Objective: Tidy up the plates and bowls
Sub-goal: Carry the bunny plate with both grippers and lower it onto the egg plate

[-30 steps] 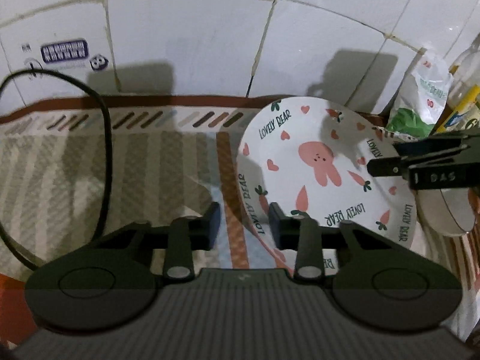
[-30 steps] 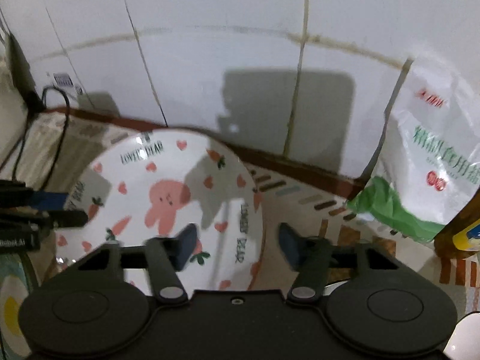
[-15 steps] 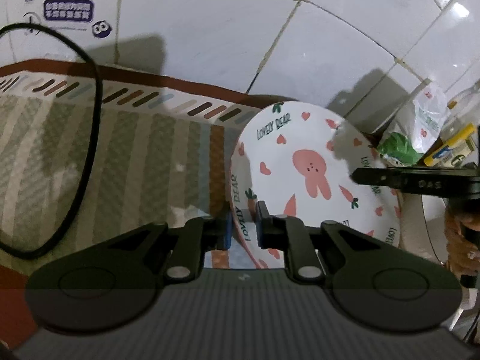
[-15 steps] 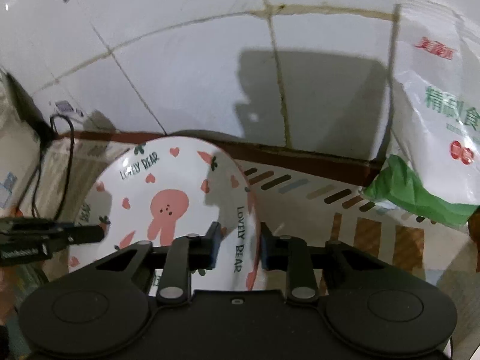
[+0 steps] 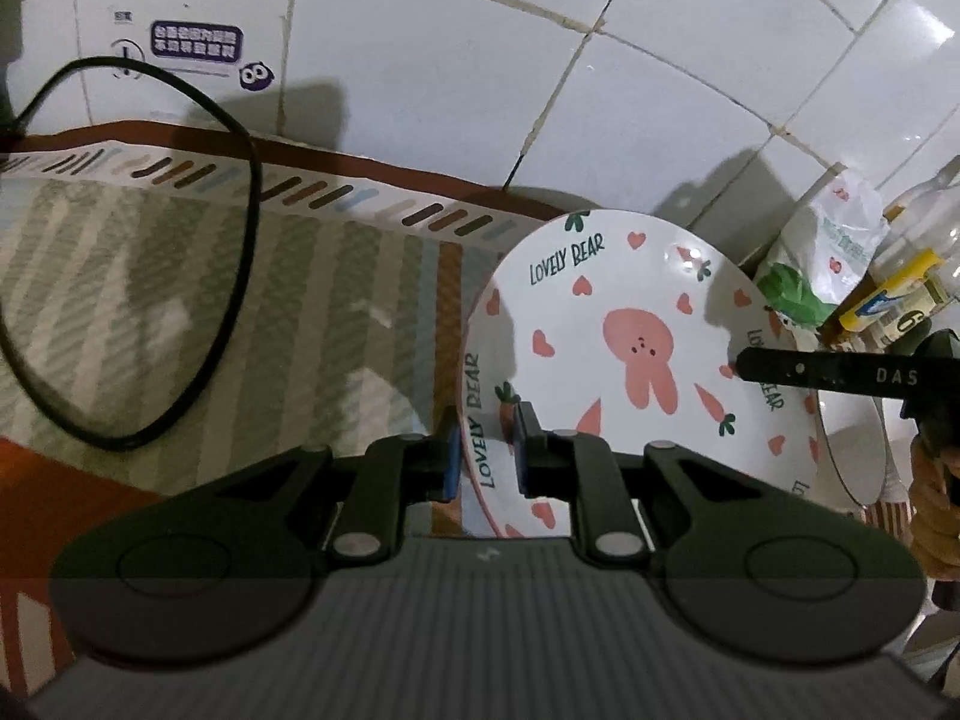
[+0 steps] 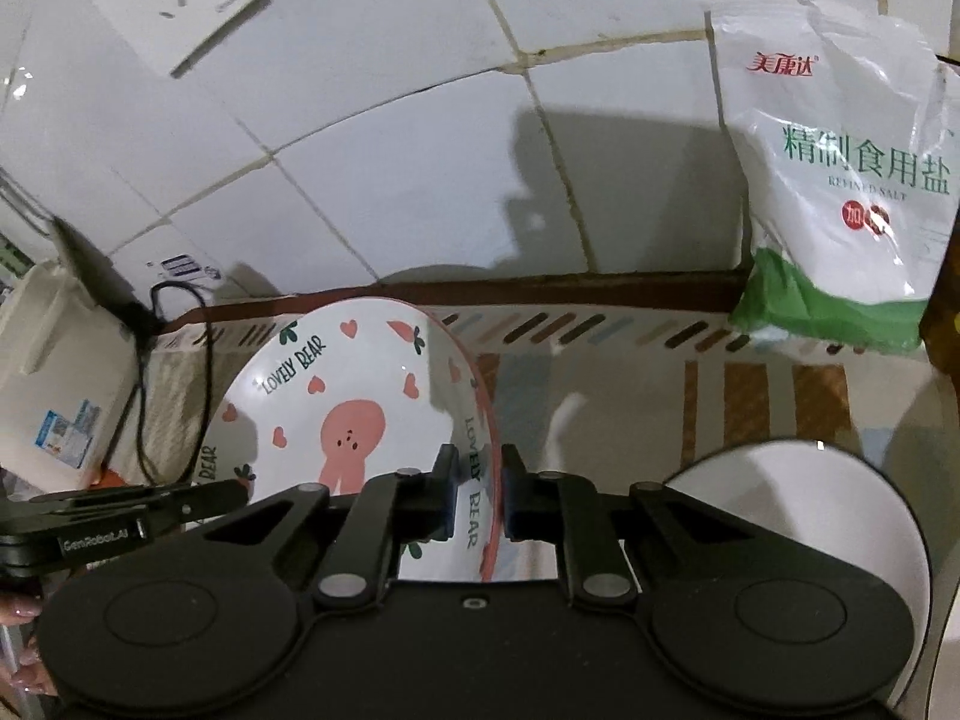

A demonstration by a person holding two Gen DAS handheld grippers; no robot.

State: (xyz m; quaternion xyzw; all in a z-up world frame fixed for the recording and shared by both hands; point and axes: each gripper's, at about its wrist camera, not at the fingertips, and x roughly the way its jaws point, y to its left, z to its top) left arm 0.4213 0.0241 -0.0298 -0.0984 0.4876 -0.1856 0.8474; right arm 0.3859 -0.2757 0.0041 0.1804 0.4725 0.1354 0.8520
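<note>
Left hand-held gripper (image 5: 487, 450) and right hand-held gripper (image 6: 475, 495) each clamped opposite rims of the rabbit-print plate (image 5: 630, 360), tilted above the striped tabletop (image 5: 180, 300). 1 second earlier, both jaws stood apart around those rims.

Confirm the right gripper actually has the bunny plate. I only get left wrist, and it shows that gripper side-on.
Observer: Yes. In right wrist, the right gripper is shut on the plate, one pad on each face of the rim, by the "LOVELY BEAR" lettering.
Operator: Where does that black cable end up?
Observer: It runs towards a white appliance standing against the wall, left of the plate. I can't see the joint itself.
Operator: Anything on the wall higher up?
Observer: A white wall socket on the tiles, upper left, with nothing plugged in.
</note>
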